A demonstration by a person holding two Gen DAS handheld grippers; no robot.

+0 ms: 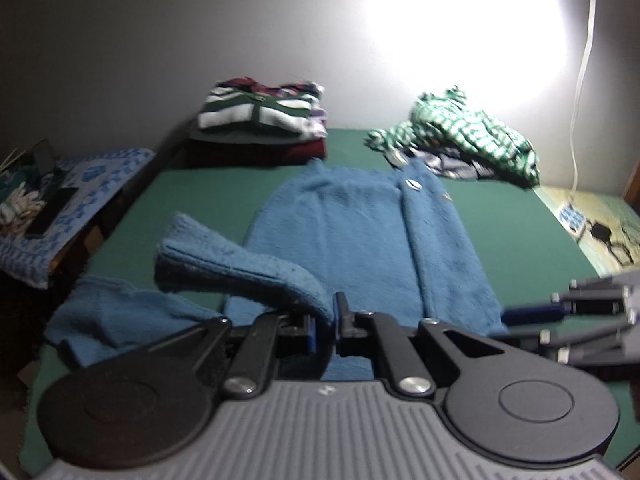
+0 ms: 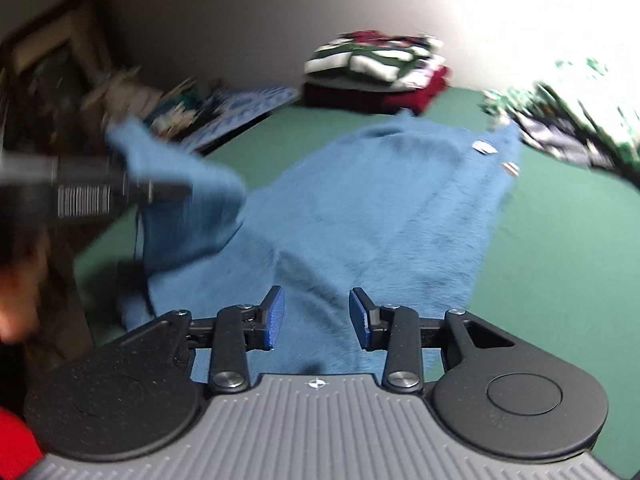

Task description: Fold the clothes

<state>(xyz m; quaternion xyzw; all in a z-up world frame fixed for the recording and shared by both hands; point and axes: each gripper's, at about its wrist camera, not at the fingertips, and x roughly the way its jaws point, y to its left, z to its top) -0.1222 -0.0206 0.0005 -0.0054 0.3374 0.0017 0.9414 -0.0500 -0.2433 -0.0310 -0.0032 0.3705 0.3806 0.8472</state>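
Observation:
A blue fleece garment (image 1: 360,232) lies spread flat on the green bed sheet (image 1: 520,220), with two metal snaps near its far edge. My left gripper (image 1: 325,320) is shut on the garment's sleeve (image 1: 224,264), which hangs lifted over the left side of the body; the cuff sticks out to the left. In the right wrist view the garment (image 2: 380,208) fills the middle. My right gripper (image 2: 318,316) stands open above its near part, nothing between its blue pads (image 2: 276,318). The left gripper (image 2: 168,190) shows blurred at the left, holding the sleeve (image 2: 188,200). The right gripper (image 1: 516,324) shows at the right edge.
A stack of folded clothes (image 1: 260,116) sits at the bed's far left by the wall. A crumpled green checked garment (image 1: 460,136) lies far right. A side table under a blue patterned cloth (image 1: 80,192) carries a phone. Cables and a charger (image 1: 600,232) lie right.

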